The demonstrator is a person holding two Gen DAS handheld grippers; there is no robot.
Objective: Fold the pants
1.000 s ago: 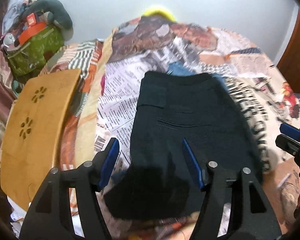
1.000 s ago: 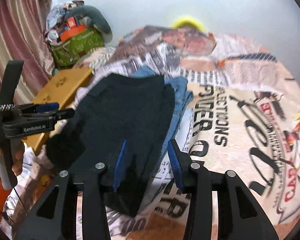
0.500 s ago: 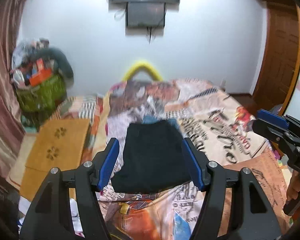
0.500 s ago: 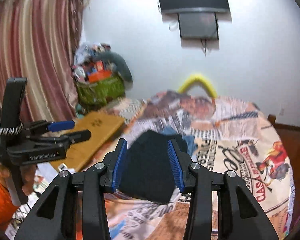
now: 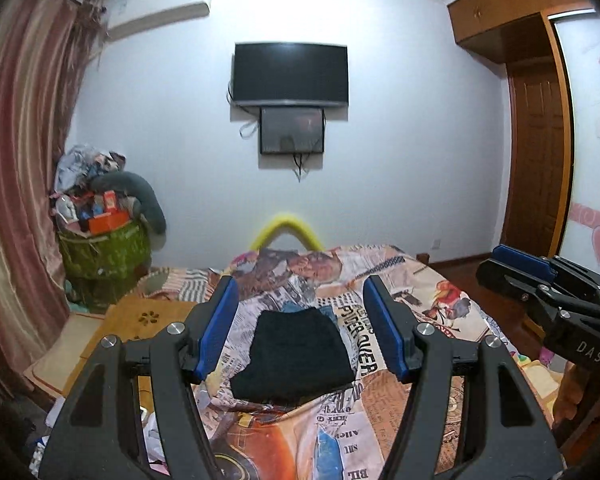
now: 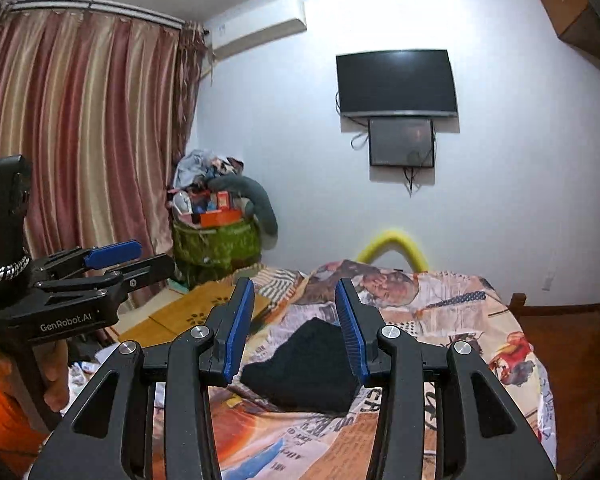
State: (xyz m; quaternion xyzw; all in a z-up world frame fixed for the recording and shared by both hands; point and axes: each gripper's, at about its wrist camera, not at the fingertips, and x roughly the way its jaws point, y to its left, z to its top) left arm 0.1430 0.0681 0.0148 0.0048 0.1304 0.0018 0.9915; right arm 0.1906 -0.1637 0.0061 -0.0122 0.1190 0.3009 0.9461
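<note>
The black pants (image 5: pixel 296 354) lie folded into a compact rectangle on the bed's printed cover (image 5: pixel 412 320), over a blue garment (image 5: pixel 296 307) that peeks out at the far edge. They also show in the right wrist view (image 6: pixel 308 368). My left gripper (image 5: pixel 300 328) is open and empty, held back and above the bed. My right gripper (image 6: pixel 296 328) is open and empty too, also held well back from the pants. Each gripper shows in the other's view, the right one (image 5: pixel 540 280) and the left one (image 6: pixel 112 264).
A wooden board (image 5: pixel 140 320) lies left of the bed. A green bag heaped with clutter (image 5: pixel 104 256) stands in the left corner by the curtain (image 6: pixel 80 140). A TV (image 5: pixel 290 74) hangs on the far wall. A wooden door (image 5: pixel 540 160) is at right.
Both grippers have pulled back and up from the pants, which now look small and far. The views tilted up to take in the wall and TV. Both grippers stayed open.
</note>
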